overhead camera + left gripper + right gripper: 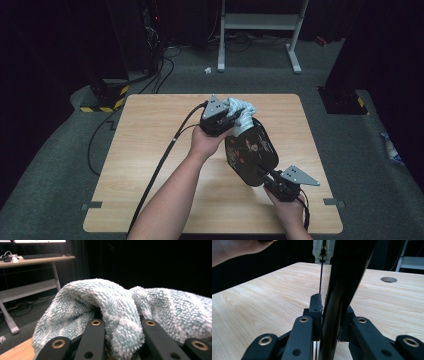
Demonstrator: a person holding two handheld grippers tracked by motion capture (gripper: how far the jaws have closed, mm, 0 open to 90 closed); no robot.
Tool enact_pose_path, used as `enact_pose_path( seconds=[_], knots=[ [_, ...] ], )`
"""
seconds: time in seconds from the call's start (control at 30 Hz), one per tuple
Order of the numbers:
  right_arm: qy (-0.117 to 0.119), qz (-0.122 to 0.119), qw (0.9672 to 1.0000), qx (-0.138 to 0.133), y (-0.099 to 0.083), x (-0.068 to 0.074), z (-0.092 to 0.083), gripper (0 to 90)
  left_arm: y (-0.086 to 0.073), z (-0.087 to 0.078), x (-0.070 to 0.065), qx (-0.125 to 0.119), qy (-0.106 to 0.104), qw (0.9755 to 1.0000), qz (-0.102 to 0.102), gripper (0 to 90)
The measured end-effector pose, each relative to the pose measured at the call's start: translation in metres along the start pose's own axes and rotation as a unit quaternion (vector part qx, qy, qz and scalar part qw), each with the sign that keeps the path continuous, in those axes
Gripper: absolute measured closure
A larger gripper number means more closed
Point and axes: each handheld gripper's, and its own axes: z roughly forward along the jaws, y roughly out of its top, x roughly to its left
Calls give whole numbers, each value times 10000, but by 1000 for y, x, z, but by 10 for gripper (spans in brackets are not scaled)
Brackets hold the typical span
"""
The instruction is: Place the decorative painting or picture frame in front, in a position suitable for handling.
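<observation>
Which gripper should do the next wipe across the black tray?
Left. The left gripper is already shut on the fluffy cloth, sitting at the tray's far end. The right gripper is clamped on the tray's near edge, holding it tilted above the table.

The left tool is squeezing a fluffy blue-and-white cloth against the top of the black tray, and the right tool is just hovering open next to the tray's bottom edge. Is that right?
Not quite. The right tool isn't hovering open: the right gripper view shows its jaws shut on the black tray's edge. The rest holds: the left tool squeezes the fluffy cloth at the tray's top.
</observation>
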Motion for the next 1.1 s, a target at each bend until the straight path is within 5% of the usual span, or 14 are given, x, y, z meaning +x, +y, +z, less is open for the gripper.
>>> enact_pose_path(
  seconds=[0.33,1.1],
  knots=[
    [-24,14,10000,23,0,0,1,782,-28,10,15,451,158,9988,-46,800],
    [-39,20,10000,3,0,1,1,782,-82,10,41,911,404,9936,-537,800]
  ],
)
